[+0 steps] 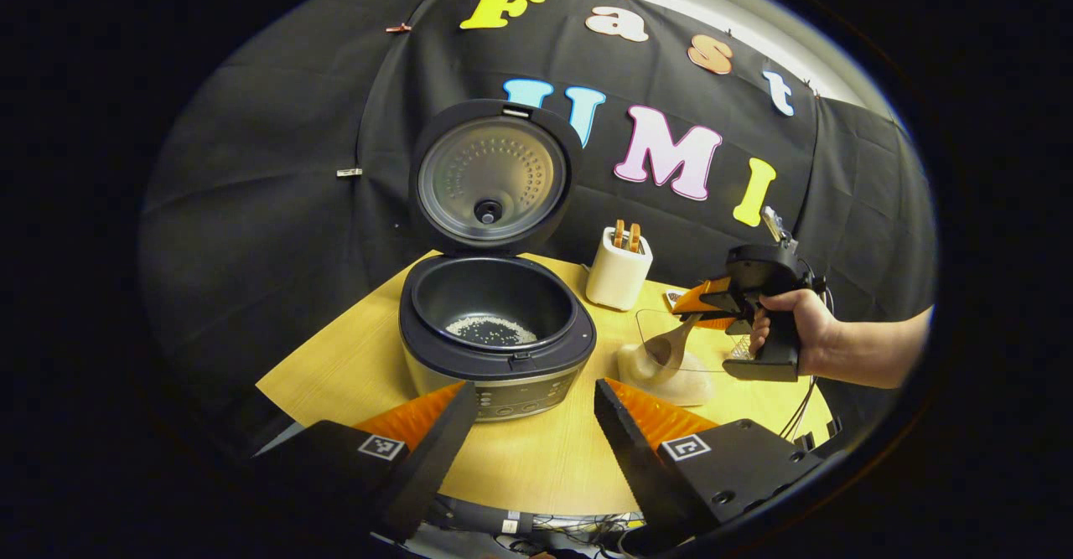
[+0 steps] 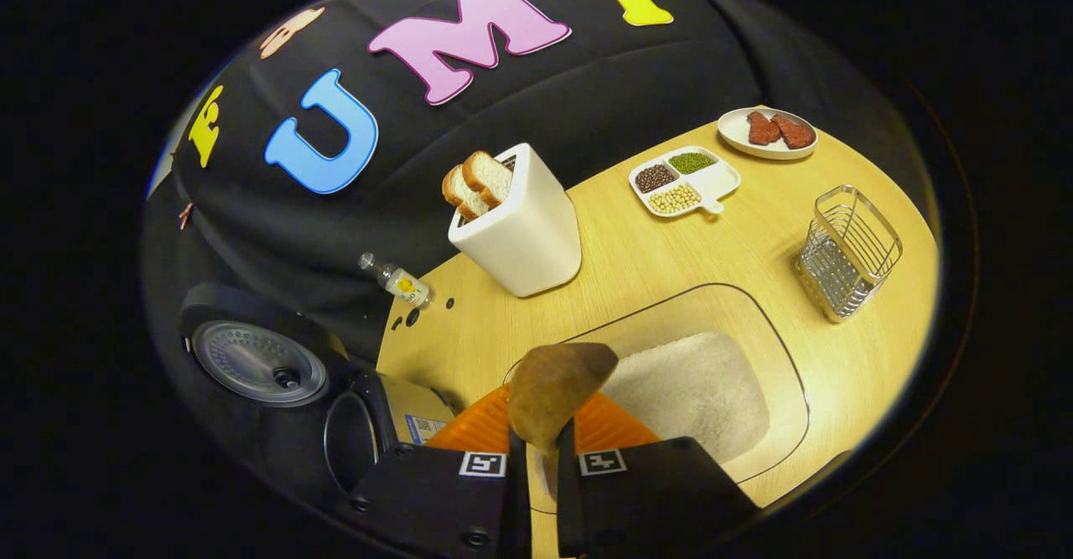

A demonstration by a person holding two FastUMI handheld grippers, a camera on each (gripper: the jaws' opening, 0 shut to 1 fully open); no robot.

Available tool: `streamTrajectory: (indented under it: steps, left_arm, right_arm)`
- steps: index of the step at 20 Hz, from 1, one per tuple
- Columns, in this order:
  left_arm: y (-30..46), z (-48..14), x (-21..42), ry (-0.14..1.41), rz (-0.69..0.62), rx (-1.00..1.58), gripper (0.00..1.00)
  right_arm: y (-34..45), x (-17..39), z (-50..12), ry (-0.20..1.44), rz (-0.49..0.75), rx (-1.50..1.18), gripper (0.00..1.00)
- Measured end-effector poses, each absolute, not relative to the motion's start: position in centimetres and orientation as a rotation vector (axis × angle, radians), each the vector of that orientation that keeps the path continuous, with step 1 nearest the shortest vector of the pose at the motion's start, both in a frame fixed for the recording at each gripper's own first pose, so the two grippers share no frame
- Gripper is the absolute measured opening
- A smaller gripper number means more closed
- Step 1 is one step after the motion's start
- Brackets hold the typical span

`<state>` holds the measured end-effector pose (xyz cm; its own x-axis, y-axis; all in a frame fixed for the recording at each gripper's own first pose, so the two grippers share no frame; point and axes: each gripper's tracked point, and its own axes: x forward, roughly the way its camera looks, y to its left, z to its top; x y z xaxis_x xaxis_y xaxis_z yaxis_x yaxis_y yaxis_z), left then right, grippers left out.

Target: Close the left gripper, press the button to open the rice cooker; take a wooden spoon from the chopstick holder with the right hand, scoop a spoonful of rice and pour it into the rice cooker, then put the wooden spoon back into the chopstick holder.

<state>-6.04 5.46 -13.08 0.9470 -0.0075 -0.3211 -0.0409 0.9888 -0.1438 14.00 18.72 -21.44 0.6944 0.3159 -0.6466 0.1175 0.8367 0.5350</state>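
The rice cooker stands open with its lid upright, and a thin layer of rice lies in the pot. My left gripper is open just in front of the cooker's control panel, holding nothing. My right gripper, also seen as the right gripper in a hand, is shut on the wooden spoon's handle. The wooden spoon hangs bowl-down over the clear rice container. In the left gripper view the wooden spoon sits at the rice heap. The wire chopstick holder stands empty.
A white toaster with bread slices stands behind the container. A divided dish of beans and a plate of meat sit at the far edge. A small bottle lies near the cooker.
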Motion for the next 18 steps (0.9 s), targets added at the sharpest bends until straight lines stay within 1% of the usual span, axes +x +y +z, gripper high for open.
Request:
streamTrajectory:
  steps: [9, 12, 15, 18]
  left_arm:
    - [5.0, -11.1, -5.3, 0.295, -0.02, -0.1, 0.95]
    - [5.0, -10.7, -4.9, 0.288, -0.032, -0.09, 0.95]
    - [5.0, -10.1, -4.5, 0.273, -0.041, -0.086, 0.95]
    - [5.9, -9.8, -4.2, 0.253, -0.028, -0.072, 0.95]
  right_arm:
    - [11.3, 13.0, -20.3, 0.762, -0.074, 0.827, 0.17]
    - [9.5, 13.1, -18.5, 0.721, -0.104, 0.878, 0.16]
    - [9.2, 13.7, -16.4, 0.685, -0.12, 0.997, 0.16]
    - [9.9, 14.4, -14.3, 0.659, -0.105, 1.109, 0.17]
